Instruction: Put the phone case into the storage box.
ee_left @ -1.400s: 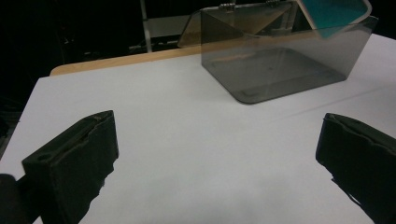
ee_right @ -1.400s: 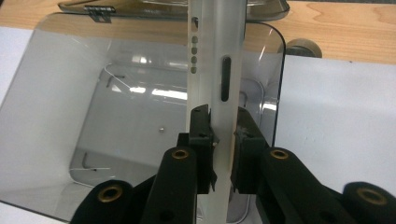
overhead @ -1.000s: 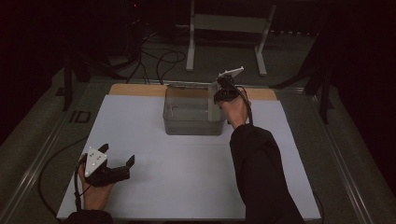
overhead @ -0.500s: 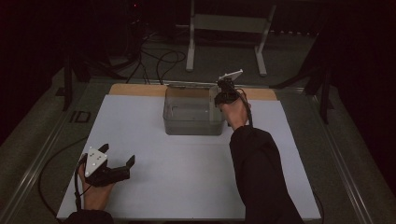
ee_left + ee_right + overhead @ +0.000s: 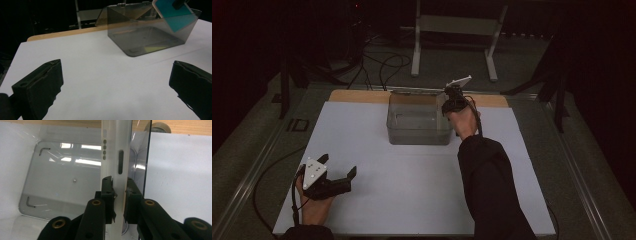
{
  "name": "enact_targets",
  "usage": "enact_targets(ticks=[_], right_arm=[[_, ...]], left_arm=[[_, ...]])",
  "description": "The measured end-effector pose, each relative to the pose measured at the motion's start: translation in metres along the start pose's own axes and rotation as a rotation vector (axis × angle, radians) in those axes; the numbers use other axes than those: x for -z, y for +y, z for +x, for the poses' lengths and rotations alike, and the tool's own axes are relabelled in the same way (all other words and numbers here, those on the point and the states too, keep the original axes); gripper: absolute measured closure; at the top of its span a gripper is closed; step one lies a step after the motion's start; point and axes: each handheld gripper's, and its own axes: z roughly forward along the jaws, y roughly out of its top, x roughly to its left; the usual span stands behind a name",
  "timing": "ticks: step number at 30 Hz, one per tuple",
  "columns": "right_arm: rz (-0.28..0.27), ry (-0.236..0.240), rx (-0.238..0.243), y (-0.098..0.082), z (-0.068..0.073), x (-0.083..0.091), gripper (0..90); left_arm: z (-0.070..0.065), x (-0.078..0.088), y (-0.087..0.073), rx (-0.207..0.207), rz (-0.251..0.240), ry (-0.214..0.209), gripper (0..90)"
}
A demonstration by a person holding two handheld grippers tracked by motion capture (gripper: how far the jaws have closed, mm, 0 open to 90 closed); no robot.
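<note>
Phone held over a smoky clear box on the white table (image 5: 377, 200)

The box (image 5: 418, 131) sits at twelve o'clock; the right gripper (image 5: 119, 195), jaws clamped on the phone (image 5: 115, 150), holds it inside the box's right wall. The left gripper (image 5: 337, 172) rests at seven o'clock, jaws apart.

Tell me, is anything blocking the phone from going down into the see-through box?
Nothing visible. The right gripper holds the white phone edge-on just inside the box's right wall, and the box floor below looks bare.
</note>
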Motion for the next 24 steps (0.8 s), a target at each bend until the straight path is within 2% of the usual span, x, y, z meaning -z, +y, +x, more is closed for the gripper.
enact_targets(ticks=[11,24], right_arm=[[0.017,-0.009,0.001,-0.0015,-0.0005,-0.0053,81.2],[0.042,-0.041,0.0,-0.0012,-0.0002,-0.0092,81.2]], left_arm=[[0.0,-0.0001,0.0,0.0,0.0,0.0,0.1],[0.0005,0.0001,0.0002,0.009,-0.004,-0.002,0.1]])
